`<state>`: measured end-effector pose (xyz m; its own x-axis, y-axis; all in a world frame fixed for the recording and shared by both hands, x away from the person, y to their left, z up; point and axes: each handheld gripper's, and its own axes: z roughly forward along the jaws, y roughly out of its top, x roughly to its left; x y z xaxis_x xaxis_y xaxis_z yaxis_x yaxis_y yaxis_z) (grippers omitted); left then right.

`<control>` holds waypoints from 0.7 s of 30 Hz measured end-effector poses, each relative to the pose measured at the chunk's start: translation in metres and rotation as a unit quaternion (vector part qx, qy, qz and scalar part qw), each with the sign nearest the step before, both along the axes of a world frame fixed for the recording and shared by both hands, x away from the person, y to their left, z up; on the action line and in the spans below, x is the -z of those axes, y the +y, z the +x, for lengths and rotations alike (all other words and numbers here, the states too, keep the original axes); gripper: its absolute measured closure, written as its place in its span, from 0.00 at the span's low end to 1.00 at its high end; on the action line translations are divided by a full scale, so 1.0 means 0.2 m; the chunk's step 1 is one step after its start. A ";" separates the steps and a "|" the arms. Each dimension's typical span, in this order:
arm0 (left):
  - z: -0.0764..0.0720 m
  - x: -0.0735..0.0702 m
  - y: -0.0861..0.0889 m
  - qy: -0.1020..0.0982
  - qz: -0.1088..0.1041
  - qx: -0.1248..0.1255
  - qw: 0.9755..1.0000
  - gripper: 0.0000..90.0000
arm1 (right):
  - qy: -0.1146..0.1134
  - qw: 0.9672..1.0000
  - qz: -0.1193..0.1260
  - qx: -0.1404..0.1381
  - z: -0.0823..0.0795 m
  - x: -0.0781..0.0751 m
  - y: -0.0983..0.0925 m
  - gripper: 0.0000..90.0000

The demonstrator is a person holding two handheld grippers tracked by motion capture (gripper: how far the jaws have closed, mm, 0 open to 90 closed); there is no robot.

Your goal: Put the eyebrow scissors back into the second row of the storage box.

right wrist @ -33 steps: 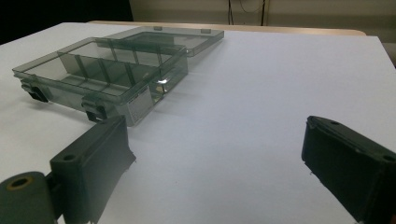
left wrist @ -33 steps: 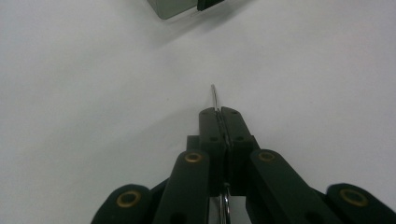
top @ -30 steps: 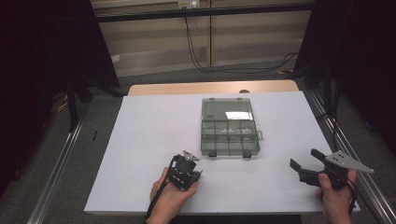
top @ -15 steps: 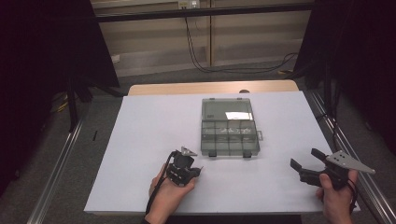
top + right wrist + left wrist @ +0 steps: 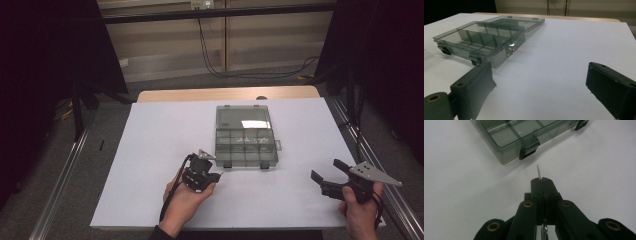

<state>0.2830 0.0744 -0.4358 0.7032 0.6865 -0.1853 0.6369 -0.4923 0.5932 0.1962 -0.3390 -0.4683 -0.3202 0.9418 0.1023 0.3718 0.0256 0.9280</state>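
Left gripper (image 5: pixel 216 176) nudged toward box (image 5: pixel 245 142), lower centre; jaws clenched on thin, light, probably metal ring (image 5: pixel 538 171), slip-prone; hold mid-rim. Right gripper (image 5: pixel 329 176) released.

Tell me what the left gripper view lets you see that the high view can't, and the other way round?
The left gripper view brings out a thin metal sliver pinched between the shut left tongs, poking toward the box's black latch.

The high view takes in the person's two hands, the right tongs standing open at the white table's right side, and the box's lid laid open flat behind it.

Both share the clear compartment box and the white table, with the left tongs close to the box's near corner.
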 end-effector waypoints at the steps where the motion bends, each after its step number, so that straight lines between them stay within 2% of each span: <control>1: 0.00 0.00 -0.01 0.001 0.000 -0.001 1.000 0.99 | -0.001 1.000 0.000 0.000 0.00 0.00 0.00 0.07; 5: 0.01 -0.03 -0.03 -0.004 -0.001 0.003 1.000 0.99 | -0.002 1.000 -0.002 -0.003 0.00 0.00 0.00 0.07; 7: 0.03 -0.04 -0.03 -0.003 -0.004 0.014 1.000 0.99 | -0.002 1.000 -0.001 -0.003 0.00 0.00 0.00 0.07; 8: 0.03 -0.04 -0.04 -0.004 -0.006 0.007 1.000 0.99 | -0.002 1.000 -0.001 -0.004 0.00 0.00 0.00 0.07; 12: 0.05 -0.06 -0.05 0.002 -0.008 0.022 1.000 0.99 | -0.004 1.000 0.001 -0.006 0.00 0.00 0.00 0.06; 13: 0.05 -0.06 -0.06 -0.001 -0.015 0.015 1.000 0.99 | -0.004 1.000 0.001 -0.006 0.00 0.00 0.00 0.06; 15: 0.06 -0.06 -0.06 -0.003 -0.010 0.021 1.000 0.99 | -0.005 1.000 0.001 -0.008 0.00 0.00 0.00 0.06; 21: 0.08 -0.07 -0.08 0.003 -0.013 0.030 0.999 0.99 | -0.013 1.000 0.001 -0.017 -0.01 0.00 0.00 0.04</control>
<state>0.2990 0.0581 -0.4212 0.7416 0.6380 -0.2073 0.6106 -0.5141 0.6024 0.1949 -0.3388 -0.4677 -0.3538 0.9304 0.0957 0.3471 0.0356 0.9371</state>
